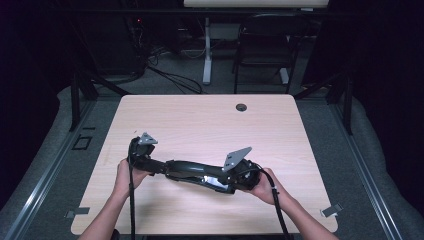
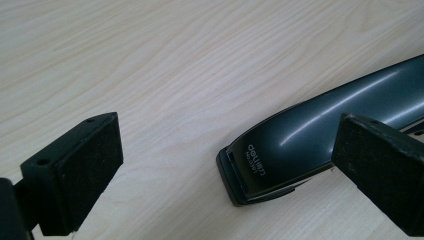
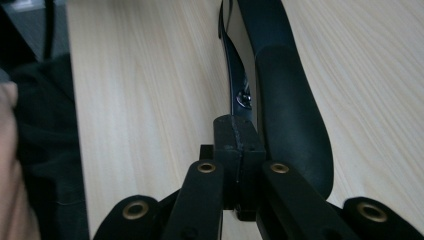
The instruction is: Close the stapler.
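Note:
A long black stapler (image 1: 192, 171) lies across the near part of the light wooden table (image 1: 200, 120), between the two hands. My left gripper (image 1: 152, 164) stands open at its left end. In the left gripper view the stapler's nose (image 2: 260, 165), with small white lettering, sits between the jaws of the left gripper (image 2: 225, 150), close to the right pad (image 2: 380, 170) and well away from the left pad (image 2: 85, 170). My right gripper (image 1: 225, 180) is at the stapler's other end. In the right gripper view the right gripper (image 3: 235, 142) has its jaws shut together, right beside the stapler's broad handle (image 3: 290, 125). Whether they pinch its thin edge I cannot tell.
A round cable hole (image 1: 241, 107) sits near the table's far edge. Beyond the table stand a dark chair (image 1: 265, 45) and a white desk leg (image 1: 206, 55). Cables trail from both grippers toward the near edge. Tape tabs (image 1: 77, 212) mark the near corners.

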`<state>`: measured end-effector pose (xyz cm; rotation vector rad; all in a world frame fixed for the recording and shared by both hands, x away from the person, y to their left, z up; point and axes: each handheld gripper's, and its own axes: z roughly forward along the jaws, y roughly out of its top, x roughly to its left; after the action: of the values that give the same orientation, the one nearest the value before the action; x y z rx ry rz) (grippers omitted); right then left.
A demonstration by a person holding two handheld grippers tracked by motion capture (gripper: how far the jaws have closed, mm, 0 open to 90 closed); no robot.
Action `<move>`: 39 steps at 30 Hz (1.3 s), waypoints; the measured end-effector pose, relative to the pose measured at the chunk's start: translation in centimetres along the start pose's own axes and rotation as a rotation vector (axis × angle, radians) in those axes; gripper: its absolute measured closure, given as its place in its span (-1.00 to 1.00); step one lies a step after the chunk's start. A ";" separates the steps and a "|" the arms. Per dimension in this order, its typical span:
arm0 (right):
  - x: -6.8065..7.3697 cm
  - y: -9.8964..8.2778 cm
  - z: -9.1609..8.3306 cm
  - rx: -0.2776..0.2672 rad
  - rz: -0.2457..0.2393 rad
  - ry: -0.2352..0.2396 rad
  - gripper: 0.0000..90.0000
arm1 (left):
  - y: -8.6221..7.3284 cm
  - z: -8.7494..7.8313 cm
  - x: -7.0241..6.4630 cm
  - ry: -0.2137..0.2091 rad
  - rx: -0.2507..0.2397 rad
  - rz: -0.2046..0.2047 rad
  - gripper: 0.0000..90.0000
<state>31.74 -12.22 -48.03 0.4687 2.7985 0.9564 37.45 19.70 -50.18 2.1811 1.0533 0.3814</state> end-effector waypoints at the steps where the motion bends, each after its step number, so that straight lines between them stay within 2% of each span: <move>1: 0.0 0.0 0.3 0.016 -0.001 -0.013 1.00 | 0.0 0.0 0.0 0.000 0.001 0.000 -1.00; 3: -0.3 -0.2 0.6 0.045 -0.018 -0.047 1.00 | 0.0 0.0 0.0 0.004 -0.005 -0.003 -1.00; 4: -0.4 -0.3 0.6 0.029 -0.005 -0.039 1.00 | 0.0 0.0 0.0 0.004 -0.005 -0.003 -1.00; 7: -0.7 -0.3 0.5 0.054 -0.020 -0.085 1.00 | 0.0 0.1 0.1 -0.001 0.003 -0.002 -1.00; 9: -1.0 -0.4 0.6 0.049 -0.020 -0.104 1.00 | 0.0 0.1 0.1 -0.004 0.008 -0.002 -1.00; 14: -1.8 -0.4 0.8 0.078 -0.037 -0.205 1.00 | 0.0 0.1 0.1 0.003 0.006 -0.006 -1.00; 16: -2.5 -0.6 0.5 0.042 0.023 -0.161 1.00 | 0.0 0.1 0.2 0.010 -0.001 -0.010 -1.00; 18: -3.3 -0.7 -0.6 -0.038 0.101 -0.113 1.00 | 0.0 0.1 0.3 0.016 -0.002 -0.017 -1.00; 19: -3.7 -0.7 -1.2 -0.088 0.140 -0.115 1.00 | 0.0 0.1 0.4 0.017 0.000 -0.018 -1.00; 21: -4.4 -0.9 -2.0 -0.147 0.214 -0.145 1.00 | -0.1 0.3 0.4 0.020 0.008 -0.031 -1.00; 22: -4.7 -1.0 -2.1 -0.146 0.236 -0.175 1.00 | -0.1 0.3 0.5 0.021 0.009 -0.031 -1.00; 24: -5.0 -1.2 -1.7 -0.117 0.255 -0.193 1.00 | -0.1 0.4 0.5 0.024 0.011 -0.033 -1.00; 29: -5.5 -1.3 -1.0 -0.085 0.279 -0.181 1.00 | -0.1 0.3 0.5 0.028 0.009 -0.037 -1.00; 34: -5.5 -1.8 0.3 -0.009 0.274 -0.188 1.00 | -0.1 0.4 0.7 0.025 0.019 -0.038 -1.00; 39: -5.6 -2.1 0.7 0.000 0.281 -0.193 1.00 | -0.1 0.4 0.7 0.025 0.018 -0.039 -1.00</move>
<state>36.64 -15.23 -49.65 0.9215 2.6036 0.9053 38.03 20.10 -50.53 2.1733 1.1149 0.3846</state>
